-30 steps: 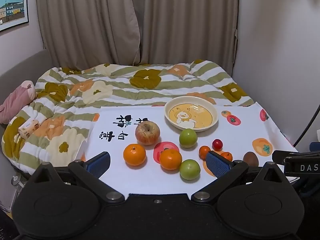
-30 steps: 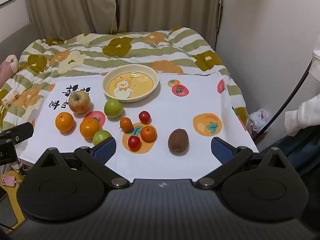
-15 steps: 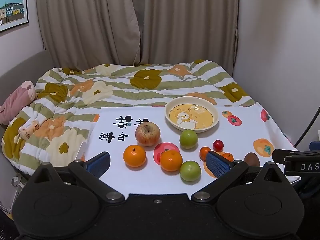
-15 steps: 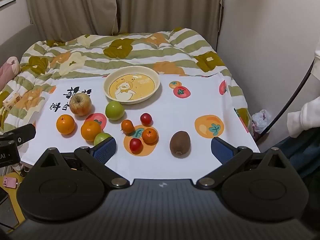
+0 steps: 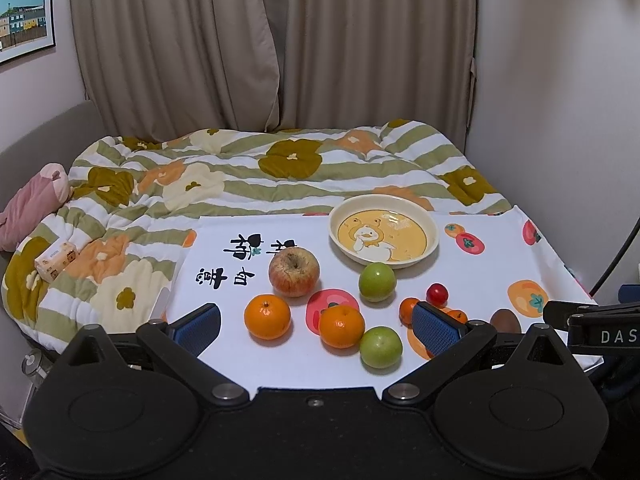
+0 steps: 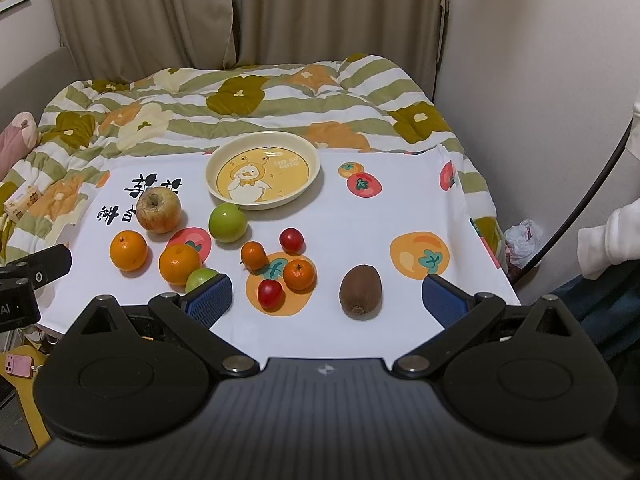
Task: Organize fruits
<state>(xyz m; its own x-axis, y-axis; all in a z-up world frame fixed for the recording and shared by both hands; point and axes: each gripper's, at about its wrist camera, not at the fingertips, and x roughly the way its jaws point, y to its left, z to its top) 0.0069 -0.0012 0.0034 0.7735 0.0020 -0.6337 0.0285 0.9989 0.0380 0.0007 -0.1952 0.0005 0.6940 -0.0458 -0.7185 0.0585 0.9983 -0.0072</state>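
Since the earlier frames both views have been carried slightly forward and lower, so the fruit sits a little nearer in the right wrist view; no fruit has been shifted. The left tool (image 5: 316,322) is held spread wide and empty above the near edge of the cloth (image 5: 280,364), and the right tool (image 6: 327,294) is likewise released and empty, with the kiwi (image 6: 360,289) lying between and just beyond its fingers. The yellow duck plate (image 6: 216,160) is set at the far side, bare, presumably as the place where fruit is to be gathered. In front of it the fruit is scattered loose: a red apple (image 6: 158,210), two oranges (image 6: 128,250), two green apples (image 6: 227,223), small tangerines (image 6: 299,274) and red cherry tomatoes (image 6: 291,240). Nothing is judged to have been sorted yet, and the kiwi appears the easiest first pick for the right side. The white fruit-printed cloth is spread flat over a bed covered by a striped flowered quilt (image 5: 280,168); beige curtains (image 5: 280,40) and pale walls close the room behind, and a framed picture (image 5: 24,12) hangs at left
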